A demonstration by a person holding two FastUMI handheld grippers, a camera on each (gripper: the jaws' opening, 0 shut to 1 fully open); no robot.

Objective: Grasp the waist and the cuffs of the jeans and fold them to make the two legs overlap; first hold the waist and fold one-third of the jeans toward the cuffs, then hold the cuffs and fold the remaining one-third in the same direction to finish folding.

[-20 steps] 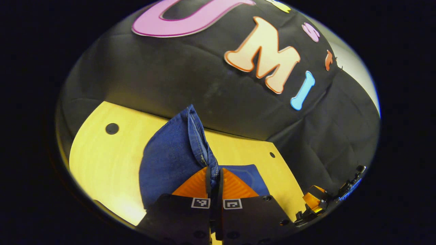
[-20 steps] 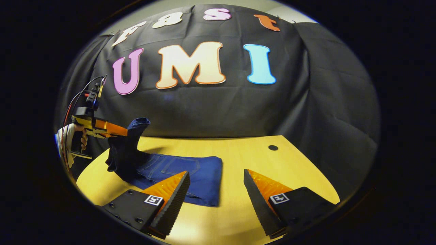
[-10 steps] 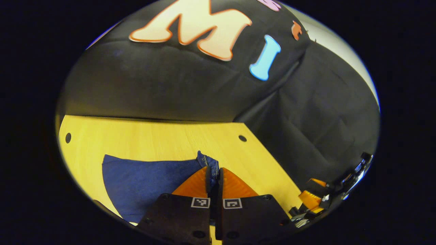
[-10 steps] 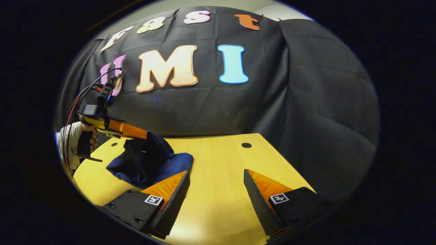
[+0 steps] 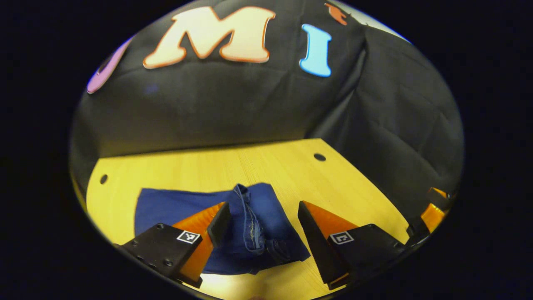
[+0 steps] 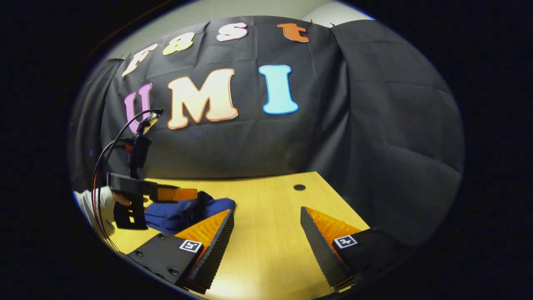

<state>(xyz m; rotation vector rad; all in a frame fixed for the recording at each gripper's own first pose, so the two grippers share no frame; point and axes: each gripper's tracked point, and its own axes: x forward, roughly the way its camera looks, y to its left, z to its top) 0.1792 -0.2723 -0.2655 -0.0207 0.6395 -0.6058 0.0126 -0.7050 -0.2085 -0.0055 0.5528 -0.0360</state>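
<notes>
The dark blue jeans (image 5: 233, 216) lie as a folded bundle on the yellow table (image 5: 266, 166), with a hemmed edge lying on top. My left gripper (image 5: 262, 208) stands open just over them, one finger to each side, and holds nothing. In the right gripper view the left gripper (image 6: 189, 194) hovers low over the jeans (image 6: 183, 212) at the left, held by a hand (image 6: 120, 199). My right gripper (image 6: 266, 212) is open over bare table (image 6: 266, 241) to the right of the jeans, with nothing between its fingers.
The table has small round holes (image 5: 319, 157) (image 5: 103, 179) near its back corners. Black cloth walls close off the back and right. The right gripper (image 5: 433, 210) shows at the far right edge of the left gripper view. Cables (image 6: 104, 166) trail from the left gripper.
My left gripper, shut on the jeans' hem, carried it over and down onto the folded part, then opened and let go. The right gripper stayed open and barely moved.
</notes>
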